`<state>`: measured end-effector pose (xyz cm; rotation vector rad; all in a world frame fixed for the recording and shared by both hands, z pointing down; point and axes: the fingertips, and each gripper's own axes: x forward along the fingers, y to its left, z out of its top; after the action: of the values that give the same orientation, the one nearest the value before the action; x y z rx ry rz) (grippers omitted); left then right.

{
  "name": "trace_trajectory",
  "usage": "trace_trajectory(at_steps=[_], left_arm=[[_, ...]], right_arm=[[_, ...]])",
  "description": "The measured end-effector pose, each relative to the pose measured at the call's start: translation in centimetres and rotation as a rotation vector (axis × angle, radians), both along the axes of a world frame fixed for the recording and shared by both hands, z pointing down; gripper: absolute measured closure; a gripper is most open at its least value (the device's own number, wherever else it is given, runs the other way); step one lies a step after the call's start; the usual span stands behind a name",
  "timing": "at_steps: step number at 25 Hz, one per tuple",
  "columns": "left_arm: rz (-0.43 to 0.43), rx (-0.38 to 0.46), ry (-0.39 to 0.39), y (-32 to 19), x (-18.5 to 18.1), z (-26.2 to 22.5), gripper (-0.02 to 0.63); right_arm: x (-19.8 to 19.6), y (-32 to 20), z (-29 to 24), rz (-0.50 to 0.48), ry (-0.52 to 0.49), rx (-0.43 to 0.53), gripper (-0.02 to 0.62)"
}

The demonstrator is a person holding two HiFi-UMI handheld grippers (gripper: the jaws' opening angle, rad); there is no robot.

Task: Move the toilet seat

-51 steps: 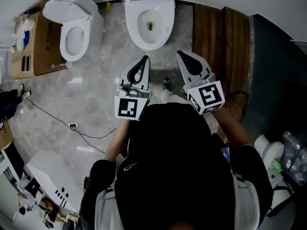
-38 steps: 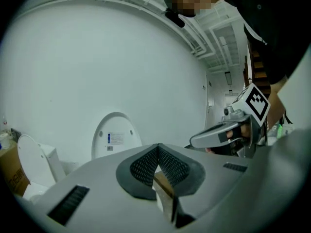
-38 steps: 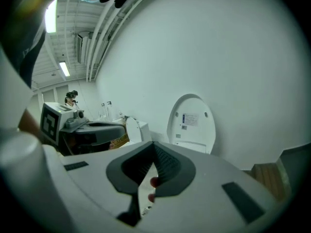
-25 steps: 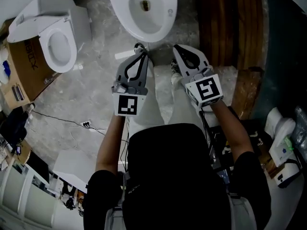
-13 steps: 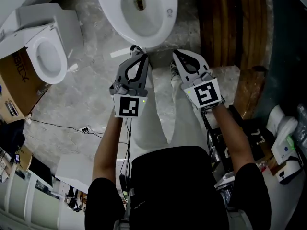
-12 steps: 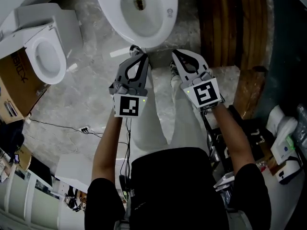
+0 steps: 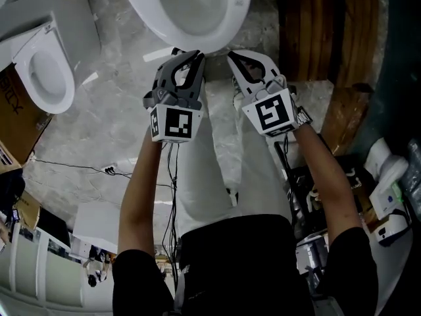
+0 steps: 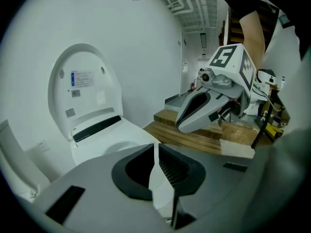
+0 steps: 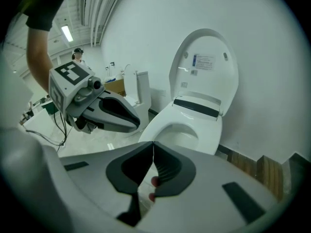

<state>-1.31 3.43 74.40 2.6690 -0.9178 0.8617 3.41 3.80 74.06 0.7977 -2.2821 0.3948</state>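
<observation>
With jaws pressed together and nothing between them, the left tool and the right tool sit side by side at upper centre of the head view, just below the white ceramic toilet. In the right gripper view its white oval seat lies flat on the bowl at centre, with the white lid upright behind it.

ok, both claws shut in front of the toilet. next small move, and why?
Probably ease the right gripper forward and open its claw toward the toilet seat. Both it and the left gripper are shut and empty, apparently short of the seat, and the lid stands upright behind it.
</observation>
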Motion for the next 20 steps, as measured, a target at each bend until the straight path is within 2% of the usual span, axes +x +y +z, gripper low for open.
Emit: trace_trajectory(at_steps=[5, 9, 16, 18, 20], left_arm=[[0.079, -0.022, -0.052, 0.3, 0.3, 4.1, 0.589], [0.168, -0.076, -0.100, 1.0, 0.5, 7.6, 0.514], [0.299, -0.105, -0.198, 1.9, 0.6, 12.1, 0.469], [0.342, -0.118, -0.232, 2.1, 0.5, 13.2, 0.454], [0.369, -0.134, -0.255, 2.2, 0.4, 14.0, 0.442]], right_arm=[[-0.4, 0.5, 3.9, -0.104, 0.106, -0.005, 0.580], [-0.7, 0.6, 6.8, -0.176, 0.160, -0.016, 0.580], [-1.3, 1.0, 10.6, -0.335, 0.270, -0.018, 0.572], [-1.5, 1.5, 11.9, -0.400, 0.312, -0.035, 0.507], [-1.5, 2.0, 13.2, -0.470, 0.362, -0.048, 0.470]])
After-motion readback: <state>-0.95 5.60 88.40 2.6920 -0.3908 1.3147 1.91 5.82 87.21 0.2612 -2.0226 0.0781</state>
